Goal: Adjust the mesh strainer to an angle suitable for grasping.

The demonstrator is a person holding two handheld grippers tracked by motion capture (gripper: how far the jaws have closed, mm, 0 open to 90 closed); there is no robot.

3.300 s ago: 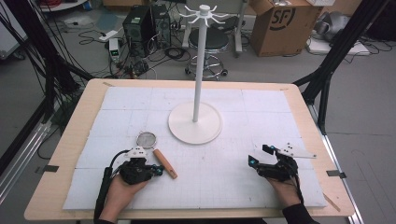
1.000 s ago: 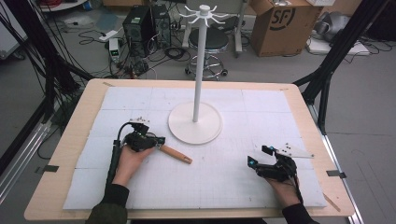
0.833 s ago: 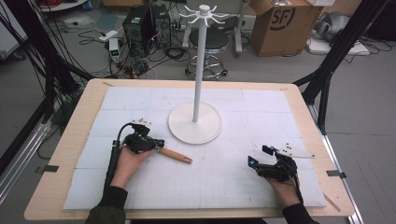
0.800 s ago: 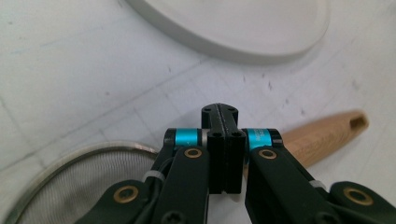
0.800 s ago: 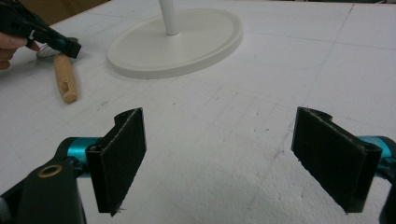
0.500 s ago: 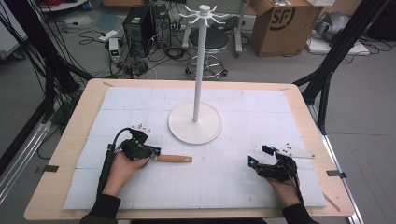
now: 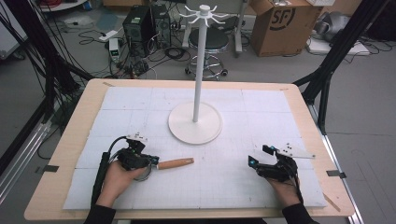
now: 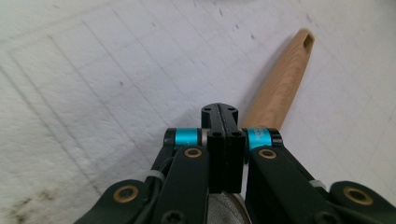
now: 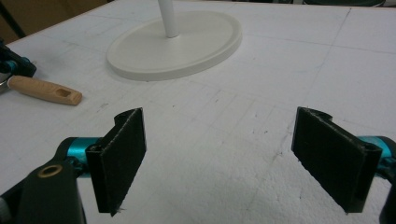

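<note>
White-matted counter (image 7: 280, 116). Left gripper (image 7: 148, 161) fingers clamped on sieve (image 7: 173, 163) at its metal rim, wooden handle pointing toward centre. Right gripper (image 7: 256, 161) idle, fingers apart. Likely the carry step; next: lift sieve to stand (image 7: 196, 122), hook the handle slot on a top peg.

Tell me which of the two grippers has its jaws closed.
The left gripper, holding the wooden-handled tool: its jaws are pressed together at the metal end. The right gripper rests with jaws wide apart and nothing between them.
</note>
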